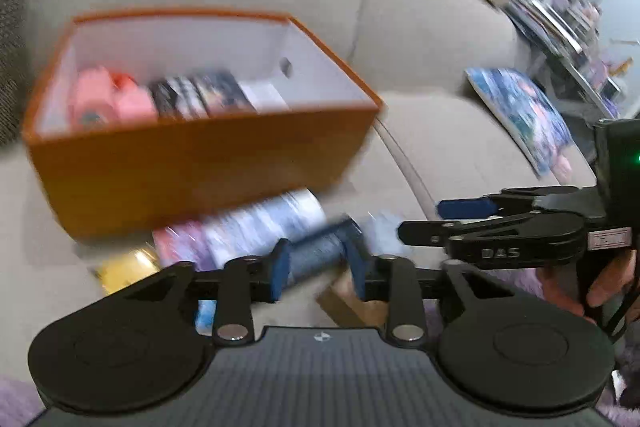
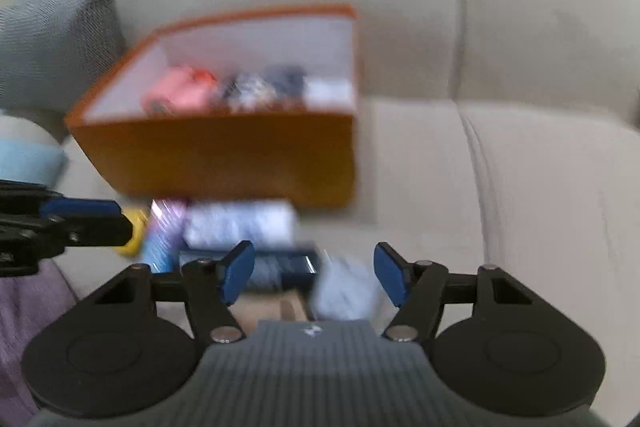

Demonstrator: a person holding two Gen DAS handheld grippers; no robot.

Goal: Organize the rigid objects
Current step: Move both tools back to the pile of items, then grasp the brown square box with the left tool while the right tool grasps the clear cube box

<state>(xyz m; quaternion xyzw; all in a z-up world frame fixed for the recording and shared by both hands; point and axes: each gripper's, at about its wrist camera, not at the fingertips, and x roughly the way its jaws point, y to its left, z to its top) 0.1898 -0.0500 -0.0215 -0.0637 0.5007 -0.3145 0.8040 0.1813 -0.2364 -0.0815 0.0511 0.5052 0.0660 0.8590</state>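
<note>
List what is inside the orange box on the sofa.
The orange box holds pink items at its left end, then dark patterned flat items, then a white one. Its right end shows bare white floor. Blur hides what they are, and the near wall covers their lower parts.

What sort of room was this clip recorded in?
Most likely a home living room. A beige sofa fills both views, with a grey cushion at one end, and an orange box with small items in it sits on the seat. A cluttered shelf of books stands beside the sofa.
</note>
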